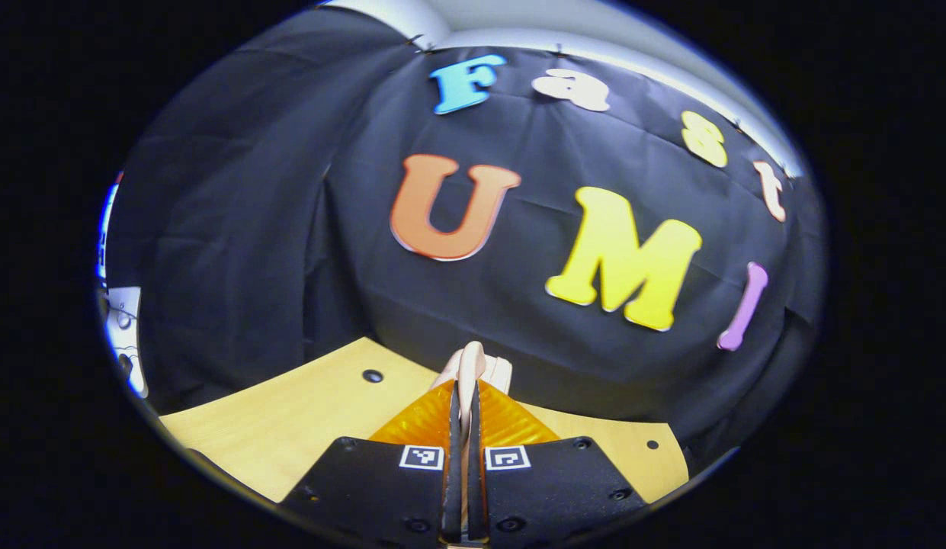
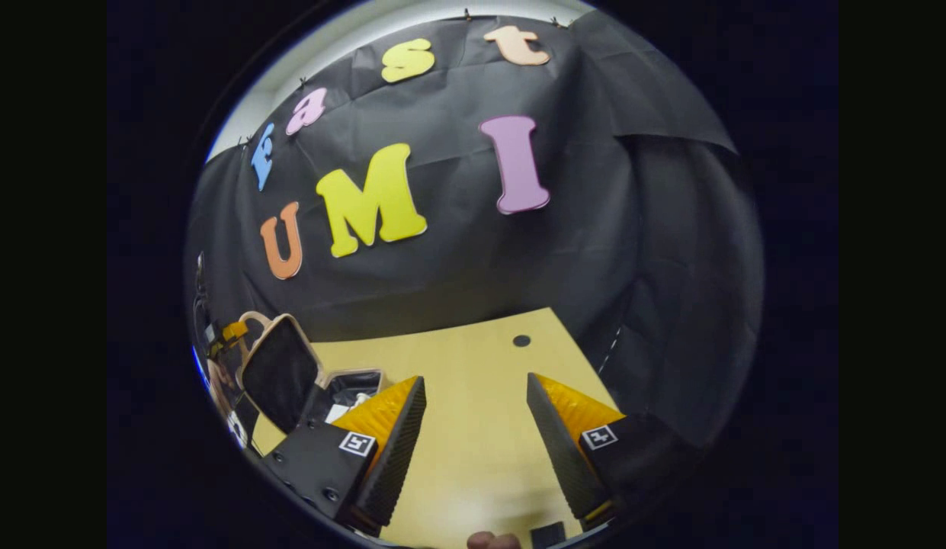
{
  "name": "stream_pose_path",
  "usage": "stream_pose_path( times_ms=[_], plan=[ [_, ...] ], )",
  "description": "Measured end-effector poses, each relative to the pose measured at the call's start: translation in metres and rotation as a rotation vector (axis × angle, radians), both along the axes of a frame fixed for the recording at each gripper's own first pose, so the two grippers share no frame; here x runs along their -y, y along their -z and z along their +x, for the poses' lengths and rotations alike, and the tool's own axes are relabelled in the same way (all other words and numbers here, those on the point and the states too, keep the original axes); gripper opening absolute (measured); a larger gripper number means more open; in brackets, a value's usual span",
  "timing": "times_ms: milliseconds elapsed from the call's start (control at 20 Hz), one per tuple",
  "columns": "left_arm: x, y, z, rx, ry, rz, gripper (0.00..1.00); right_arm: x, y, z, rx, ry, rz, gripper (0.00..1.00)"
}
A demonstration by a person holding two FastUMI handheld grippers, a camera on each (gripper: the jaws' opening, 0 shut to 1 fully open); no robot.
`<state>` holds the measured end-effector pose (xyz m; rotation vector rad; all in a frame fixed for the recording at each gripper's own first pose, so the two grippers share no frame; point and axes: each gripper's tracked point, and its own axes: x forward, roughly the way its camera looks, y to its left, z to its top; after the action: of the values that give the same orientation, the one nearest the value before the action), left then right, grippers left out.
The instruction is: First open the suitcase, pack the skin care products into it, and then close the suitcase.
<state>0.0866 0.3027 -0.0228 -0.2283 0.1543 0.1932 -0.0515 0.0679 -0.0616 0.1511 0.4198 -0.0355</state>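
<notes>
On the pale wooden surface (image 2: 473, 427), the small beige hard-shell suitcase (image 2: 278, 370) stands open; left gripper (image 1: 463, 415) fingers pinch its stiff, light-looking lid edge, while right gripper (image 2: 476, 427) fingers are spread.

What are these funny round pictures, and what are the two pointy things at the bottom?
The pointy things are the fingers of a tool that pinches. A person holds one such tool in each hand, and each has a small camera looking forward along its fingers, so each picture comes from one tool.

In the left gripper view, the left gripper is pinched shut on a thin pale handle, which seems to belong to the suitcase.

In the right gripper view, the right gripper is open and holds nothing. It is over a wooden table. Far to the left on that table stands the suitcase with its lid up. Something pale lies inside it, too small to tell what.

The black cloth behind is the booth's wall.
</notes>
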Motion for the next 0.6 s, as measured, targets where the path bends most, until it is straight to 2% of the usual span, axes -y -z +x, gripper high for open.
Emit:
stream_pose_path(
  times_ms=[200,400,600],
  plan=[
    [0.103,0.026,0.005,-0.029,0.128,0.164,0.06,0.031,-0.006,-0.013,0.032,0.033,-0.052,0.8],
    [0.168,0.075,0.013,-0.088,0.203,0.151,0.06,0.066,0.001,-0.023,0.001,0.077,-0.071,0.8],
    [0.201,0.116,0.016,-0.137,0.255,0.19,0.06,0.096,0.003,-0.032,-0.012,0.125,-0.098,0.8]
  ],
)
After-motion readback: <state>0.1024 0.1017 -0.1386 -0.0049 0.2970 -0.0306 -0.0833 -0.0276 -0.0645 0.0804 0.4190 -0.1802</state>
